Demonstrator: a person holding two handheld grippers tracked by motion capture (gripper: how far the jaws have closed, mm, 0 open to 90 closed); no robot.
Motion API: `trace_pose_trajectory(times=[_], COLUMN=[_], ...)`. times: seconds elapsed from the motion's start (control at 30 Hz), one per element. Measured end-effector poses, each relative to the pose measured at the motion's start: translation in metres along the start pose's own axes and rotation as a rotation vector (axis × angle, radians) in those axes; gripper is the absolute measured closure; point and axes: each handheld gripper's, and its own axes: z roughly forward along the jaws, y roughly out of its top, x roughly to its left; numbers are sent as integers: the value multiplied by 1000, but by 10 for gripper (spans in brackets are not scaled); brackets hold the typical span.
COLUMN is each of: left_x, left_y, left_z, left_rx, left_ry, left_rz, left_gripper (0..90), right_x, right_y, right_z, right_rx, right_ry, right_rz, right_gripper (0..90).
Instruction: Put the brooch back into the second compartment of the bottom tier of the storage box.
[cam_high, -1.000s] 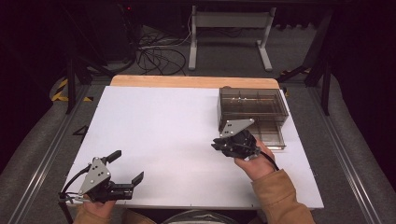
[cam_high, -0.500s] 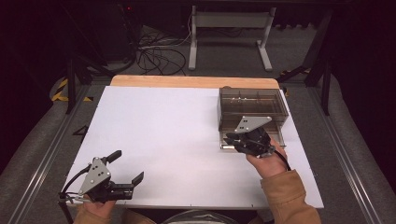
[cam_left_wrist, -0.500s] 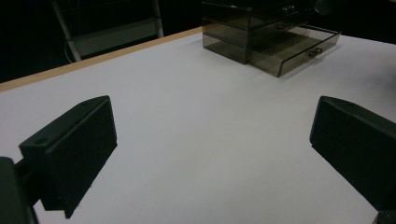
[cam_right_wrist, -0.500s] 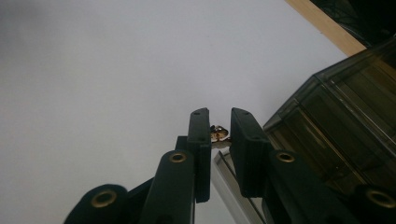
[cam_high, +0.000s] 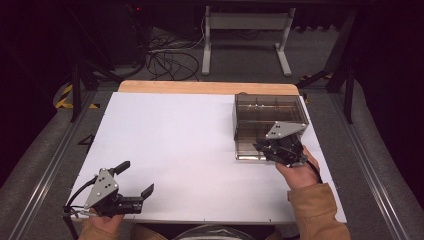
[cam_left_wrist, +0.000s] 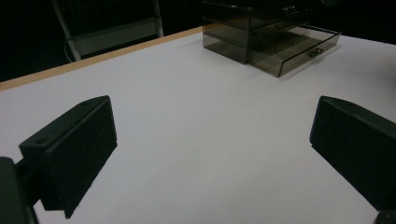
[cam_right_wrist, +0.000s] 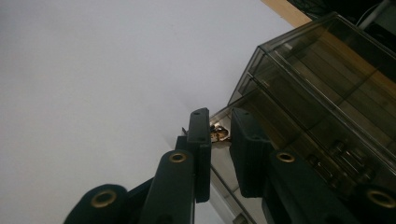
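Drawer knob (cam_right_wrist: 218, 134) between right gripper (cam_right_wrist: 219, 140) jaws.

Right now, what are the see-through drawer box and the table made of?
The drawer box looks like smoky, see-through plastic, probably acrylic: you can see the dividers and the table through its glossy walls. Its little drawer knob glints like metal, between the fingers of the right claw. The table has a matte white top, maybe a laminate or sheet, with a tan wooden-looking strip along its far edge.
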Motion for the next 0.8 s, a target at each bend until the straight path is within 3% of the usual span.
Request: trace_pose_trajectory(times=[0.23,0.33,0.8], left_x=[0,0,0], left_y=[0,0,0], left_z=[0,0,0], left_rx=[1,2,1], left_ry=[-1,-1,0], left_rz=[1,2,3], left_gripper=[15,15,15], right_x=[-7,-9,-29], right_y=[-7,-10,-27], right_z=[-2,-1,0], right_rx=[13,34,53], right_ry=[-30,-77,-123], right_rz=[20,25,88], right_gripper=[788,788,786])
